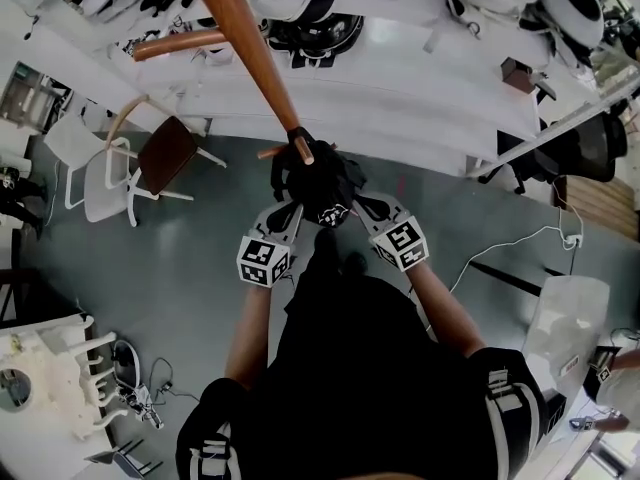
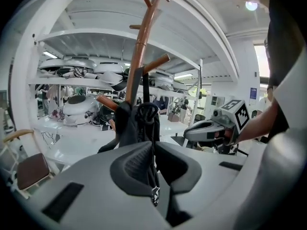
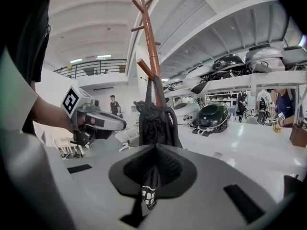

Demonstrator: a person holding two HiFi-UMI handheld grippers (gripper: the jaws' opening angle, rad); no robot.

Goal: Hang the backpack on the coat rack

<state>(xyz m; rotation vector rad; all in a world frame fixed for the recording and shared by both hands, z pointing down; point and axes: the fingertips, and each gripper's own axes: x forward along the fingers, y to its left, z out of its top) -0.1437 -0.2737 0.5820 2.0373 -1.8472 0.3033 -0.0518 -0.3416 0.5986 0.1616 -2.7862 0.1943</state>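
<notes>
A black backpack point(image 1: 318, 183) hangs bunched between both grippers, close against the brown wooden coat rack point(image 1: 245, 33), just under a short peg point(image 1: 300, 148). Whether any loop rests on a peg I cannot tell. My left gripper point(image 1: 290, 213) is shut on a black strap of the backpack point(image 2: 139, 123); in the left gripper view point(image 2: 153, 150) a tagged strap end point(image 2: 154, 195) dangles below the jaws. My right gripper point(image 1: 360, 208) is likewise shut on a black strap point(image 3: 148, 193), with the backpack point(image 3: 156, 121) and coat rack point(image 3: 152, 47) right ahead of its jaws point(image 3: 154, 150).
A long white table point(image 1: 400, 78) stands behind the rack. A brown-seated chair point(image 1: 165, 153) and a white chair point(image 1: 100, 183) are at the left on the grey floor. Cables point(image 1: 520, 243) trail at the right. Shelves with rounded shells point(image 2: 76, 68) fill the background.
</notes>
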